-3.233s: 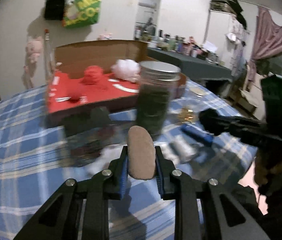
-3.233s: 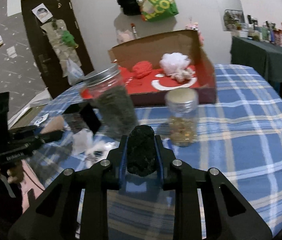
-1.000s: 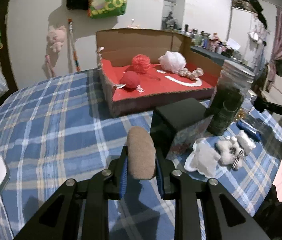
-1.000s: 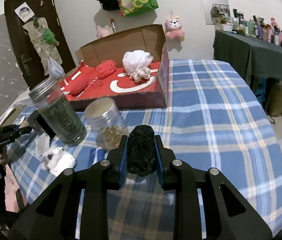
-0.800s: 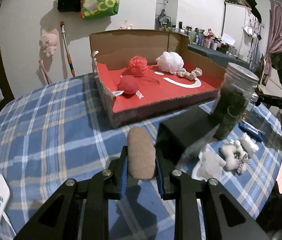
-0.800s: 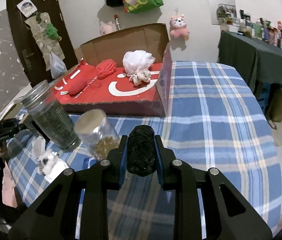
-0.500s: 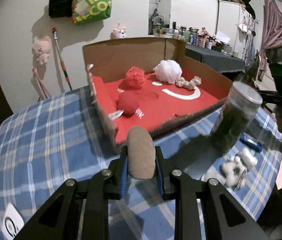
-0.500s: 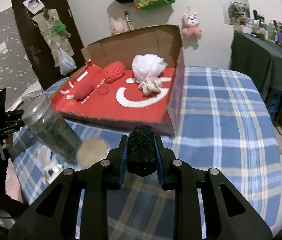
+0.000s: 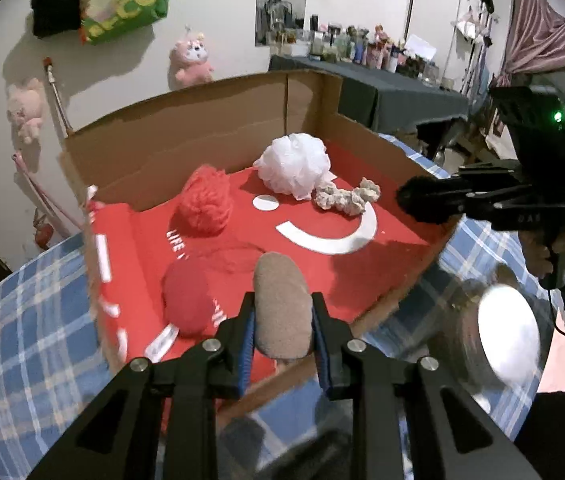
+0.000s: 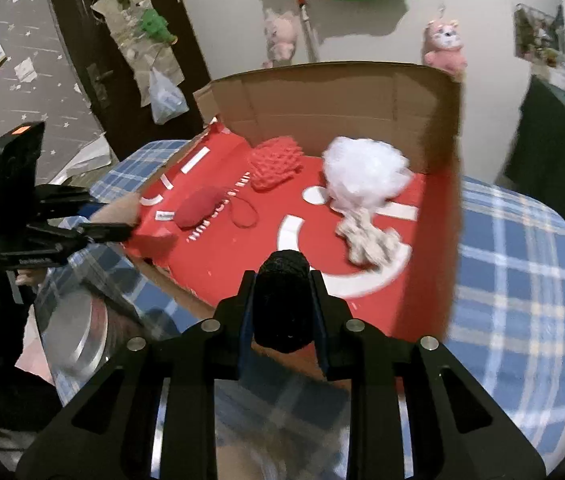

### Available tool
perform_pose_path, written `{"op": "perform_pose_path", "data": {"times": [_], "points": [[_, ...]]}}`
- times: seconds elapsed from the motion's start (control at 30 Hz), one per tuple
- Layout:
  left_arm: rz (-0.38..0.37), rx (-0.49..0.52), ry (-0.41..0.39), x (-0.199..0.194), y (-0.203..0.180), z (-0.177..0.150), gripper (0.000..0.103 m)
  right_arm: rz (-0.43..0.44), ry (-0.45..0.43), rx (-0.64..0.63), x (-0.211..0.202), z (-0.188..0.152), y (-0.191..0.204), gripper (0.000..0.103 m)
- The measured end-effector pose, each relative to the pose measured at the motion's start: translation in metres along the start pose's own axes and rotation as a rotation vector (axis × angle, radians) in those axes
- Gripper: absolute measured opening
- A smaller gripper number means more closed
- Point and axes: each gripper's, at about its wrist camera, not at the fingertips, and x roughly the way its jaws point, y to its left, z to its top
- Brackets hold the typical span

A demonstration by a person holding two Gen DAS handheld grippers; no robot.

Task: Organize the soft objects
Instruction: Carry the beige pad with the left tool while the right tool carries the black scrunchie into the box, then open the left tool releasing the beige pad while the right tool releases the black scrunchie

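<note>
My left gripper (image 9: pixel 282 312) is shut on a tan soft pad (image 9: pixel 281 309) and holds it above the front edge of the cardboard box (image 9: pixel 210 136). My right gripper (image 10: pixel 281 300) is shut on a black knitted soft object (image 10: pixel 281 298) over the box's near edge (image 10: pixel 452 200); it also shows in the left wrist view (image 9: pixel 422 202). On the red lining lie a white mesh pouf (image 9: pixel 294 166), a red fluffy ball (image 9: pixel 204 206), a red round pad (image 9: pixel 186 300) and a beige scrunchie (image 9: pixel 346 198).
A metal-lidded glass jar (image 9: pixel 506 328) stands right of the box on the blue plaid tablecloth (image 9: pixel 22 340); it also shows in the right wrist view (image 10: pixel 82 344). Plush toys (image 9: pixel 190 60) and bags hang on the back wall.
Both grippers have risen and moved forward over the red-lined box, each still holding its soft object. The jars and black box have dropped low or out of view.
</note>
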Motion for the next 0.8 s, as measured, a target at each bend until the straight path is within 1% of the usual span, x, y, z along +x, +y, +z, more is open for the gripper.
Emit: {"op": "perform_pose_path", "data": {"times": [0.2,0.23,0.37,0.5,0.6,0.8], "points": [[-0.007,0.004,0.076,0.038,0.003,0.036,0.028,0.026,0.082,0.0,0.042,0.035,0.001,0.024],[-0.008,0.003,0.086,0.044,0.003,0.04,0.029,0.023,0.1,0.002,0.05,0.041,0.0,0.024],[0.006,0.001,0.143,0.072,0.004,0.053,0.03,0.01,0.161,0.008,0.079,0.055,-0.004,0.024],[0.036,-0.002,0.196,0.099,0.009,0.061,0.03,-0.003,0.202,0.032,0.1,0.063,-0.011,0.024],[0.06,0.001,0.216,0.112,0.012,0.064,0.031,-0.019,0.231,0.035,0.114,0.067,-0.014,0.024],[0.069,0.003,0.24,0.123,0.015,0.061,0.033,-0.06,0.298,0.04,0.137,0.068,-0.02,0.024]]}}
